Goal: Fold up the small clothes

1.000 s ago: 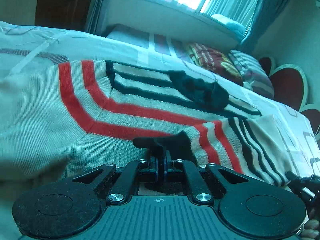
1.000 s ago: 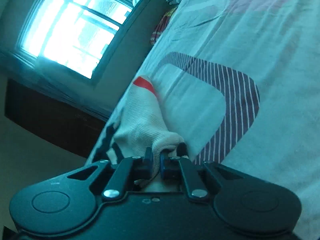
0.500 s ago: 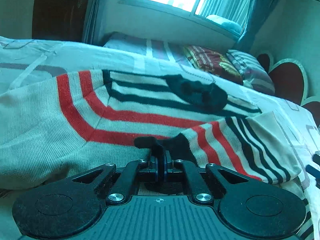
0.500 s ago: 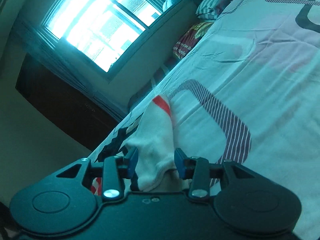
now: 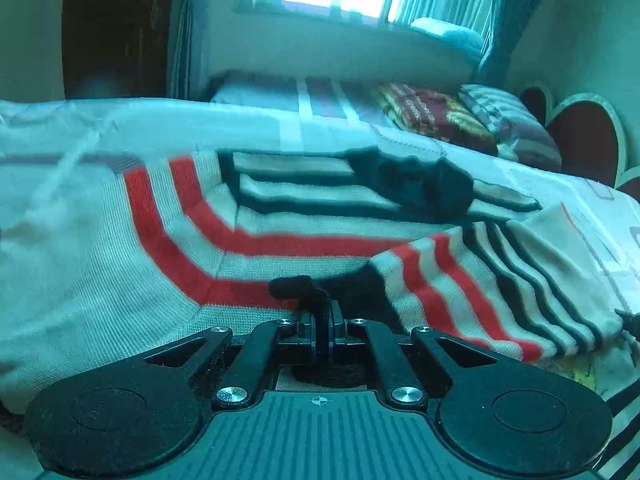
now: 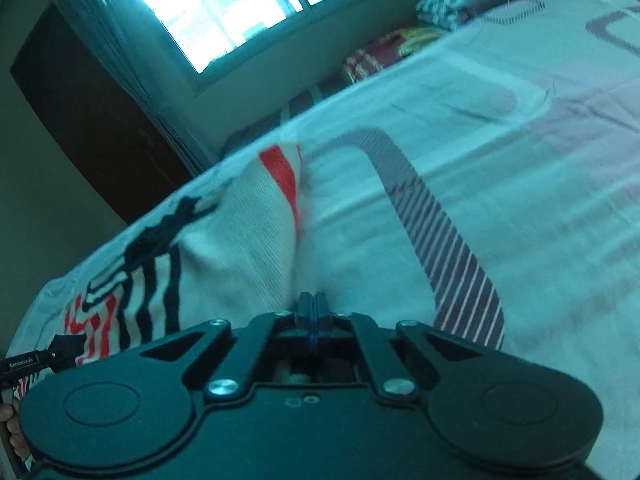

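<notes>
Two claws | I'm pinching the striped sweater's point(image 5: 280, 248) black edge in left claw point(image 5: 322, 316) | right claw point(image 6: 313, 304) clenched empty | risk: thin pinch slipping, folded sleeve point(image 5: 500, 280) unfolding on bed point(image 6: 520, 160).

I see a ribbed knit sweater point(image 5: 120, 264), its cream, red and dark stripes matt and faintly fuzzy. My left gripper point(image 5: 323, 320) is matt black plastic with shiny metal screws, a grooved panel behind it; the right gripper point(image 6: 313, 312) looks the same, with blue pads. The bed sheet point(image 6: 500, 184) is smooth, thin woven cloth, lightly creased
</notes>
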`<state>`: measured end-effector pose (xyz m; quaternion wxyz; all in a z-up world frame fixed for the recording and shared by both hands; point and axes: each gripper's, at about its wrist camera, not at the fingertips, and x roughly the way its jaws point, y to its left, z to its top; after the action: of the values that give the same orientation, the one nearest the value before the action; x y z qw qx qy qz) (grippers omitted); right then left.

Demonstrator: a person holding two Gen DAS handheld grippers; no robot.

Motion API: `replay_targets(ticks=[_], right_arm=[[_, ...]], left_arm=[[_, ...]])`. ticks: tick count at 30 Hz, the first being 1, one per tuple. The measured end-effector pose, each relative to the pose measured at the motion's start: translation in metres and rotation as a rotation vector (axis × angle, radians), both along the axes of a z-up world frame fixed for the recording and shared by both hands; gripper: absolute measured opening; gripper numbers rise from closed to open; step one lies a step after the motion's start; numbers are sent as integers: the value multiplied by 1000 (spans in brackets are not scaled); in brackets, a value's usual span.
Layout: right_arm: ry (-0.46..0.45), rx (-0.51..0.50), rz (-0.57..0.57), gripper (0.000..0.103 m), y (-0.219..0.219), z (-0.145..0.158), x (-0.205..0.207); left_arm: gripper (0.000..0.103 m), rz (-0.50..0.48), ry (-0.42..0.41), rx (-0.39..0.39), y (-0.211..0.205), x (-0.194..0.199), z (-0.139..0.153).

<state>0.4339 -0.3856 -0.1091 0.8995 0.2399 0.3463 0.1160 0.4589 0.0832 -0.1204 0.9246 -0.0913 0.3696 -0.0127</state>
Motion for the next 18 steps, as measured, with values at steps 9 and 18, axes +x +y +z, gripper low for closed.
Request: replay_targets(ticks=[9,18], right_arm=[[-105,105,44,44,-10,15,82],[-79,-115,76,8,24,4,101]], left_arm=[[5,6,-44,-69,10,-7,-7],[5,56,-97,20,2,-17,-13]])
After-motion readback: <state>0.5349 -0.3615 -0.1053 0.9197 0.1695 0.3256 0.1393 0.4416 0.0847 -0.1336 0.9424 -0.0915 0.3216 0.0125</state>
